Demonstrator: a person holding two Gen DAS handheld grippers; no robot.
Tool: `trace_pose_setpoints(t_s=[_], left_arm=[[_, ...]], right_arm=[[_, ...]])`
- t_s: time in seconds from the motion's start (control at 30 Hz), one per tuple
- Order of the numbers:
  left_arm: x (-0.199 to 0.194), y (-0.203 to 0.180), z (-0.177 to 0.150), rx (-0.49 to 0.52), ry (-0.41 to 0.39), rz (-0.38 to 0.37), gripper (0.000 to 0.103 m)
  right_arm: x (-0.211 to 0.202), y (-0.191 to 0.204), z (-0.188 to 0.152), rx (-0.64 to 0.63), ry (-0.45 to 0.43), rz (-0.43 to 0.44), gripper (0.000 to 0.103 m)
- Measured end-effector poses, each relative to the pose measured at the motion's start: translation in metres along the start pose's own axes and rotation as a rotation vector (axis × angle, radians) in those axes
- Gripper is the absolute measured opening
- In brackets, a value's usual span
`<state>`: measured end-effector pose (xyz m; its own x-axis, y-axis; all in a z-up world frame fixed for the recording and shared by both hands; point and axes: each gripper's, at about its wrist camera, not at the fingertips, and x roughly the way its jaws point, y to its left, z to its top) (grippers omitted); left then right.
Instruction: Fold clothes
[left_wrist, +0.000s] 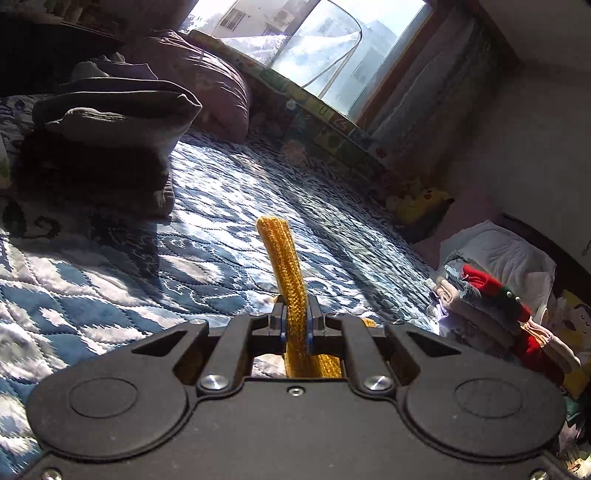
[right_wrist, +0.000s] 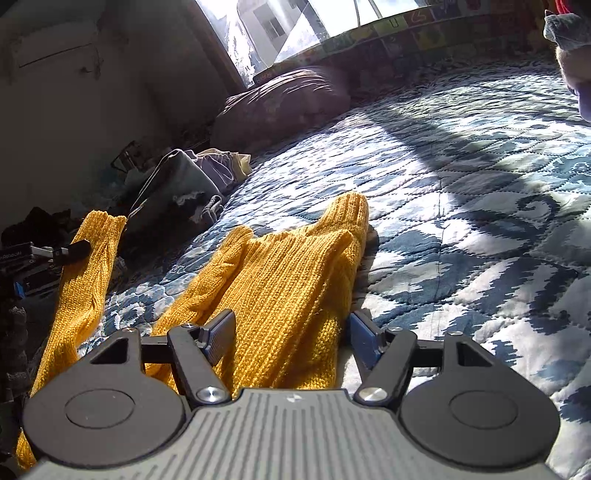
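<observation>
While the yellow knit sweater (right_wrist: 280, 280) lies partly spread on the blue-and-white quilted bed (right_wrist: 461, 229), one of its sleeves (left_wrist: 282, 266) is pinched in the left gripper (left_wrist: 295, 325), whose jaws are pressed together on the knit so that the cuff end pokes up and forward past the fingertips. In the right wrist view that same sleeve (right_wrist: 88, 266) runs along the left edge of the garment, lifted off the quilt, with the left gripper's finger visible against it near the cuff. The sweater's body stretches away from the right gripper (right_wrist: 291, 332), its ribs running lengthwise along the gripper's line of sight, and the neck or far sleeve end points toward the window. The right gripper stands spread wide, one finger on each side of the near part of the body, closed on nothing.

My judgement is that any coming fold turns on the sleeve's long axis: it lies parallel to the body and to its left, so the left gripper, already holding it, is the nearer one to carry it across.

Further out, a stack of folded dark clothes (left_wrist: 107, 122) sits on the bed, a purple pillow (right_wrist: 284, 103) lies under the window, and another pile of clothes (left_wrist: 491, 306) rests at the bed's edge.
</observation>
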<state>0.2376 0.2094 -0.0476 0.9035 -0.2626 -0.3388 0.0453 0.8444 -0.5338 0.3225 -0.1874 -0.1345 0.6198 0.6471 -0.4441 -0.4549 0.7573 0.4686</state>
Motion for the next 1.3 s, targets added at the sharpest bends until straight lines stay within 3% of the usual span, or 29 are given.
trace_pose_setpoints(t_s=[0.3,0.67,0.9,1.0,1.1,1.23,1.27,1.3], left_arm=[[-0.078,0.055,-0.004,-0.097,-0.105,0.138,0.007],[-0.127,0.096,-0.04,-0.168,-0.096,0.288,0.007],[-0.127,0.131,-0.06,-0.254,-0.031,0.43,0.01],[-0.138,0.141,-0.057,-0.286,-0.078,0.51,0.018],[-0.15,0.144,-0.05,-0.273,-0.136,0.627,0.017],[-0.142,0.117,-0.049,-0.158,-0.099,0.467,0.018],[-0.141,0.11,-0.048,-0.13,-0.089,0.427,0.021],[-0.132,0.105,-0.054,-0.121,-0.031,0.393,0.035]], right_arm=[[-0.001,0.004,-0.002,-0.024,-0.018,-0.033,0.07],[0.002,0.012,-0.004,-0.075,-0.029,-0.072,0.07],[0.002,0.012,-0.005,-0.081,-0.027,-0.082,0.07],[0.002,0.012,-0.005,-0.083,-0.028,-0.083,0.07],[0.003,0.013,-0.005,-0.09,-0.03,-0.087,0.07],[0.001,0.018,-0.004,-0.116,-0.042,-0.1,0.069],[0.001,0.02,-0.004,-0.123,-0.048,-0.102,0.069],[0.001,0.02,-0.004,-0.129,-0.053,-0.104,0.068]])
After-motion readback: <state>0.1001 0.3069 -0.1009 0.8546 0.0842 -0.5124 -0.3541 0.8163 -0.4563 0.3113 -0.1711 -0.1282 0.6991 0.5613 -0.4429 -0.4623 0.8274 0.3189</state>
